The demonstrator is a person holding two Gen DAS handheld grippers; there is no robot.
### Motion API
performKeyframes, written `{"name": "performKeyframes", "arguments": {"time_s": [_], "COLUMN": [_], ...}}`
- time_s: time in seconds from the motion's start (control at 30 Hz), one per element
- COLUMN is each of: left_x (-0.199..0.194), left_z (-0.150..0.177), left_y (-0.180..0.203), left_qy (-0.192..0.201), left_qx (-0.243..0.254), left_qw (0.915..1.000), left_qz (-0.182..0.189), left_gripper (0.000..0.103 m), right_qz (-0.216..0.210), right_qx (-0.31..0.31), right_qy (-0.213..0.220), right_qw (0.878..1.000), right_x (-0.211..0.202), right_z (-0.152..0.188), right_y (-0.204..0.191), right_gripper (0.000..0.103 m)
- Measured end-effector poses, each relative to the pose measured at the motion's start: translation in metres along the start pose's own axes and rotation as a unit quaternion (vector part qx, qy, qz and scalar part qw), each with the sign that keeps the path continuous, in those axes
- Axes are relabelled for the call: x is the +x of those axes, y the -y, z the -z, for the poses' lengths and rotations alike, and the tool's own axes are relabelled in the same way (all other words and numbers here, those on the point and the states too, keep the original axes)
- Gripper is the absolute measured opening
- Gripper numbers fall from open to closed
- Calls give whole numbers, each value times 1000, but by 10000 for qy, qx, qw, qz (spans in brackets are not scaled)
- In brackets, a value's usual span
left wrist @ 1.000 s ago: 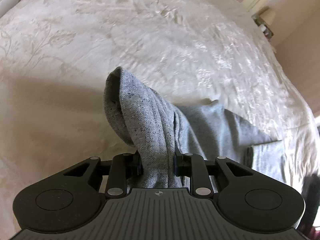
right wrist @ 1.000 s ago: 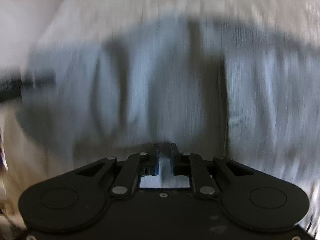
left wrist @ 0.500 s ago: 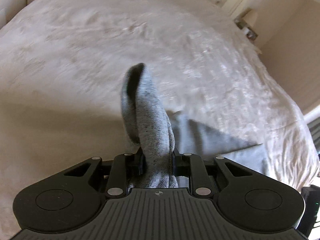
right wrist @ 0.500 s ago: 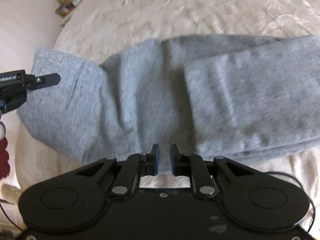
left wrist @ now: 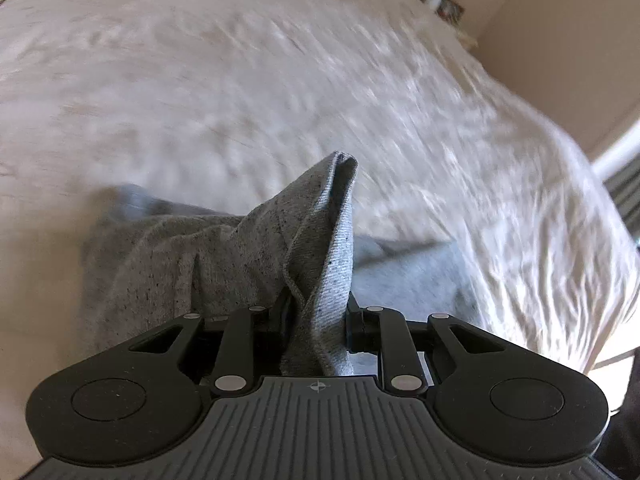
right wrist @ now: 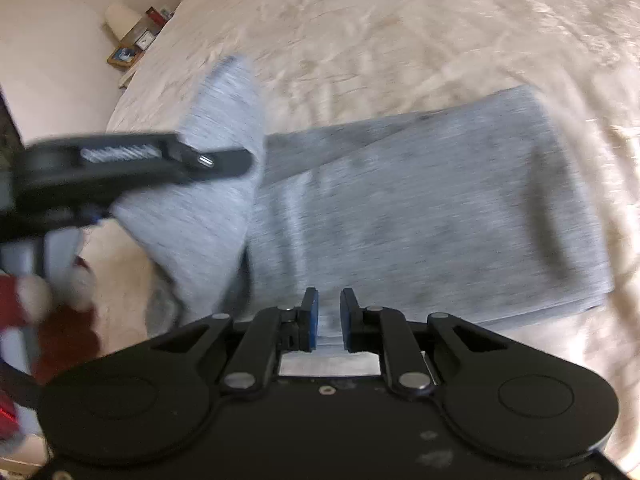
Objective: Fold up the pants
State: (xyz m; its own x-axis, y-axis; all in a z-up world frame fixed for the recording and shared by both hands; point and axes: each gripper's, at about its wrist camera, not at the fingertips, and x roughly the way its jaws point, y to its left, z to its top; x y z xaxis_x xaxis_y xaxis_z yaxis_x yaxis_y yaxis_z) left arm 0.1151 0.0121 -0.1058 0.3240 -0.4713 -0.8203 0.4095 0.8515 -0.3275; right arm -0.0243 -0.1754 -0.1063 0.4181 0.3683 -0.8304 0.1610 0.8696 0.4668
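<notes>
Presently, the grey pants point(right wrist: 420, 208) lie across the middle of the right wrist view on a cream bed point(right wrist: 400, 32), already doubled into a flat, roughly rectangular band that runs from lower centre toward the right edge of the frame. Their left end is off the bed: it rises as a raised flap at left of centre, held by the left gripper point(right wrist: 224, 162), which enters that view from the left edge, blurred. In the left wrist view the left gripper point(left wrist: 316, 320) sits at bottom centre with its jaws clamped on a bunched fold of the grey cloth, a peak of which stands up in the middle of the frame; the rest of the pants point(left wrist: 168, 264) trails to lower left and lower right over the bed point(left wrist: 240, 80). The right gripper point(right wrist: 328, 320) is at bottom centre of its own view, jaws a narrow gap apart with nothing between them, poised just over the near edge of the cloth; contact cannot be confirmed. A small side shelf point(right wrist: 132, 46) with oddments shows at upper left. Assessment: the lengthwise fold appears done, and a crosswise fold is in hand. Remaining: lay the lifted end onto the flat part, release, and smooth. Both views are motion-blurred, so fine edge alignment cannot be verified.
</notes>
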Motion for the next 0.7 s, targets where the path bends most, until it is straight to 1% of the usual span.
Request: {"name": "performKeyframes", "arguments": {"time_s": [0.1,0.17,0.23,0.27,0.37,0.4,0.43,0.47,0.5,0.53,0.6,0.7], "left_x": [17,16,10,8,2,0,-4,-9,-13,-16,-23,-28], "left_z": [6,9,9,9,6,5,6,7,8,9,14,22], "left_y": [21,26,32,37,59,65,67,65,62,58,42,11], "left_qy": [-179,-187,-85,-55,101,157,230,282,313,335,353,245], "left_qx": [70,-58,-195,-168,249,318,346,328,295,246,104,-217], "left_qw": [9996,9995,9998,9998,9995,9991,9985,9980,9973,9959,9919,9838], "left_qz": [-227,-251,-37,-1,-181,-250,-346,-456,-591,-804,-1217,-1762], "left_gripper": [26,26,26,26,26,26,26,26,26,26,26,26], "right_qz": [-3,-41,-73,-65,-33,-43,-62,-89,-110,-143,-221,-311], "right_qx": [-43,-117,-246,-332,-537,-541,-531,-515,-493,-453,-345,-244], "right_qy": [-9,-22,-39,-49,-79,-85,-68,-35,-3,35,64,76], "right_qw": [10000,9999,9997,9994,9985,9985,9985,9986,9987,9989,9991,9992], "right_x": [-11,-17,-22,-22,-23,-22,-22,-22,-17,-15,-10,1], "right_z": [-7,-13,-18,-21,-28,-32,-34,-35,-40,-42,-47,-52], "right_y": [21,33,41,43,48,51,52,53,54,52,50,43], "right_gripper": [15,15,21,24,30,38,43,52,54,55,65,68]}}
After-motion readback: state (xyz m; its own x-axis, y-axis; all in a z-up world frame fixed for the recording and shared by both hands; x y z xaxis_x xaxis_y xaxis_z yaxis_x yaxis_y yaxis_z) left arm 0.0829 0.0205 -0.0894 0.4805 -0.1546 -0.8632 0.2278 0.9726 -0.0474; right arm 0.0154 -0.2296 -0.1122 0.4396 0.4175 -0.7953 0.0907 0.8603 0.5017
